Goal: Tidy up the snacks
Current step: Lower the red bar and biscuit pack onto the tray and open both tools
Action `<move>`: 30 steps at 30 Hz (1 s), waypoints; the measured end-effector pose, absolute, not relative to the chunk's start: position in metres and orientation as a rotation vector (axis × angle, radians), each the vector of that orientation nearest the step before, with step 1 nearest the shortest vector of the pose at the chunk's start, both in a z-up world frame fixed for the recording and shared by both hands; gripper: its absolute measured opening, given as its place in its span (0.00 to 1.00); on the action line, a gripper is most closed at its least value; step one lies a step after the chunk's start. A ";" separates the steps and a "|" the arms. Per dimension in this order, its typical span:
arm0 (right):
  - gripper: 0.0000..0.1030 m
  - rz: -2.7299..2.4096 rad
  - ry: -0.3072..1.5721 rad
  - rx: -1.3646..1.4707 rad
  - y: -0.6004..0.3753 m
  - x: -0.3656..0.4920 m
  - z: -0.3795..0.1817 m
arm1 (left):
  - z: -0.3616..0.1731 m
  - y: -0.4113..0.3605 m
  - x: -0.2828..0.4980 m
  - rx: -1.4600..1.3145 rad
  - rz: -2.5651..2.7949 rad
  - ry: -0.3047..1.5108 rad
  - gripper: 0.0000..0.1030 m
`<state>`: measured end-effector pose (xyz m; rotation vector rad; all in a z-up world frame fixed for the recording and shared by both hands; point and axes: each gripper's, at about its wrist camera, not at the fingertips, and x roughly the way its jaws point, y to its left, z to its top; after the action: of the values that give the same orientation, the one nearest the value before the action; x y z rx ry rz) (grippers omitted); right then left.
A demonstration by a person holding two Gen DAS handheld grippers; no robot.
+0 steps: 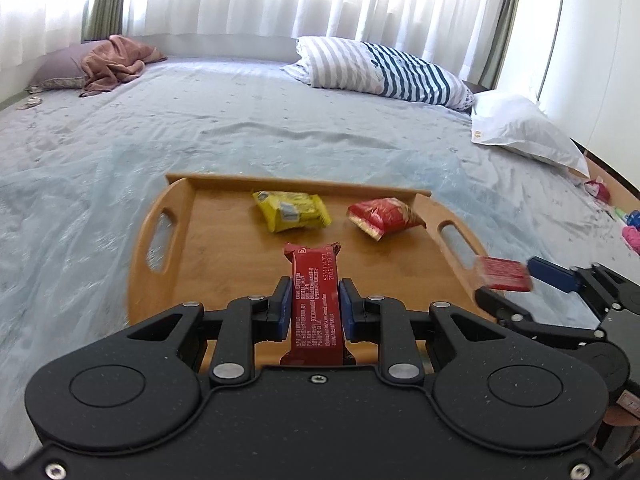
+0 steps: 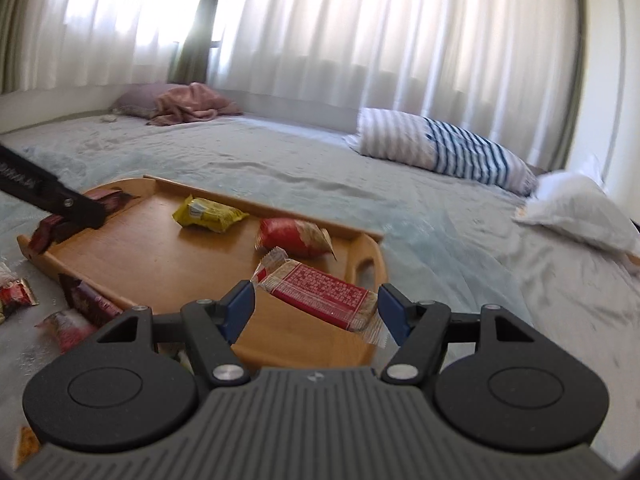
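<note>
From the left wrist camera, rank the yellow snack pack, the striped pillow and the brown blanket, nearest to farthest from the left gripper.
From the left gripper:
1. Yellow snack pack, on the wooden tray just ahead.
2. Striped pillow, far right on the bed.
3. Brown blanket, far left corner, slightly farther back.

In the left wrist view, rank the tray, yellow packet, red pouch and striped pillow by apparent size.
1. wooden tray
2. striped pillow, though it lies farther back
3. yellow packet and red pouch look alike; I won't rank them.
</note>
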<state>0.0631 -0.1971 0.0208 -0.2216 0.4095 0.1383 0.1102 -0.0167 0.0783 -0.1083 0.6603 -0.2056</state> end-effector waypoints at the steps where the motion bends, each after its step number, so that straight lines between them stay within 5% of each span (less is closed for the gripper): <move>1: 0.68 0.159 0.415 -0.236 -0.196 0.071 0.020 | 0.077 -0.019 0.118 -0.108 -0.208 0.666 0.22; 30: 0.68 0.319 0.541 -0.292 -0.188 0.174 -0.013 | 0.026 -0.046 0.243 -0.136 -0.172 0.820 0.22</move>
<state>0.1741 -0.1876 -0.0134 -0.2916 0.5408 0.3188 0.2432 -0.0458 0.0264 -0.1360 0.8197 -0.1717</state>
